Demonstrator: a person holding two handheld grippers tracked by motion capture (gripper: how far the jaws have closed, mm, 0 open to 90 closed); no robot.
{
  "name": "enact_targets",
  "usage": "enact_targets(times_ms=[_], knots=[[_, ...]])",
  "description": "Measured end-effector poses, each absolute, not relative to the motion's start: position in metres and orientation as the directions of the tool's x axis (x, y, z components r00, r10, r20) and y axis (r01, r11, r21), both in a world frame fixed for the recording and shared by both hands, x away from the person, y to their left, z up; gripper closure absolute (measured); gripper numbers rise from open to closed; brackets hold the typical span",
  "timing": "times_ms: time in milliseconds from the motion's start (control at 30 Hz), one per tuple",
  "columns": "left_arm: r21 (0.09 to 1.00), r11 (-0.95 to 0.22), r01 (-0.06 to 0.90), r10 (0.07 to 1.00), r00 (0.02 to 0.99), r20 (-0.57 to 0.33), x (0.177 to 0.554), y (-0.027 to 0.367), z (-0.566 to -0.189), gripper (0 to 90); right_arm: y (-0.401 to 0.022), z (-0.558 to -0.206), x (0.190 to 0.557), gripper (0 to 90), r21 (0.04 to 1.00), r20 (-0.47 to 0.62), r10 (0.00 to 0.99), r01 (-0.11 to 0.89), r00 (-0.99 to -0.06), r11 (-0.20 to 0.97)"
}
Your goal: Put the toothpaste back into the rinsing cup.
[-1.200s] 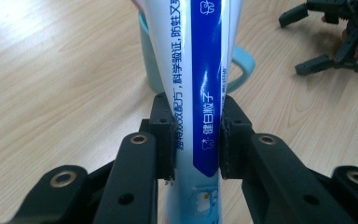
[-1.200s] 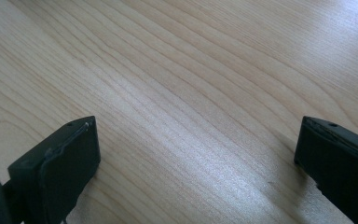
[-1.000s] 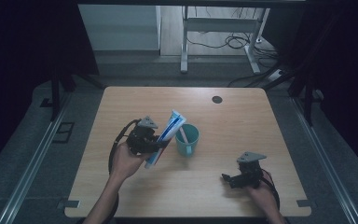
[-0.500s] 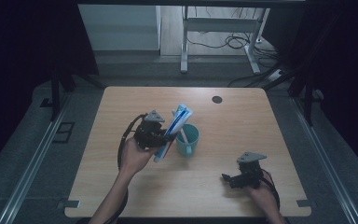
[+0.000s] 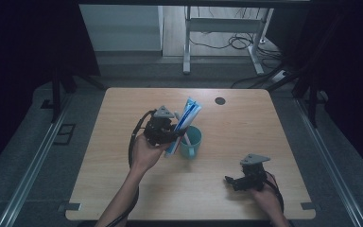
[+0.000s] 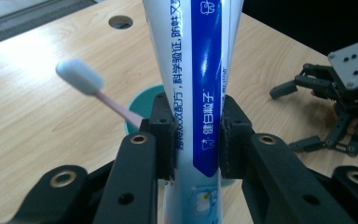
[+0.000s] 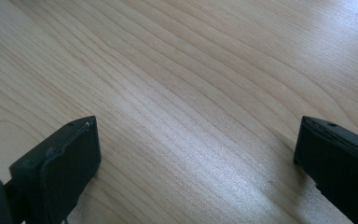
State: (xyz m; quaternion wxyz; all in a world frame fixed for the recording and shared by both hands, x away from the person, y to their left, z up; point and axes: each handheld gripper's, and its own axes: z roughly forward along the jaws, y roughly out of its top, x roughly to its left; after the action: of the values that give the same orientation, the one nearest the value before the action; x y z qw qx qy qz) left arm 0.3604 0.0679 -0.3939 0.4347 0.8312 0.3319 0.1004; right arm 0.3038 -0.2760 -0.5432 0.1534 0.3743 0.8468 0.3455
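One toothpaste tube [image 6: 200,93], now nearer the one teal cup [image 5: 191,142], clamped in left hand-held gripper [image 6: 196,135]; right hand-held gripper [image 7: 196,154] apart.

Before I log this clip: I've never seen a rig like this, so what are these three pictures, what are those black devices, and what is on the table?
A person sits at a wooden table and holds a hand-held gripper in each hand. The high view looks down from above. The other two pictures come from cameras riding on the grippers, looking along their black jaws.

The left gripper is shut on a white and blue toothpaste tube, held upright over a teal cup. A pink toothbrush stands in that cup.

The right gripper rests low near the table's front edge, and its jaws are open with nothing between them, just bare wood. A small dark round hole sits near the table's far edge.
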Motion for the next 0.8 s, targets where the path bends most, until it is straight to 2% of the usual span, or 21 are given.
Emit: enact_targets(times_ms=[800], knots=[[0.832, -0.341, 0.438, 0.677, 0.728, -0.106, 0.386, 0.037, -0.387, 71.8, -0.276, -0.543, 0.304, 0.0, 0.700, -0.001, 0.740, 0.528, -0.673, 0.481]])
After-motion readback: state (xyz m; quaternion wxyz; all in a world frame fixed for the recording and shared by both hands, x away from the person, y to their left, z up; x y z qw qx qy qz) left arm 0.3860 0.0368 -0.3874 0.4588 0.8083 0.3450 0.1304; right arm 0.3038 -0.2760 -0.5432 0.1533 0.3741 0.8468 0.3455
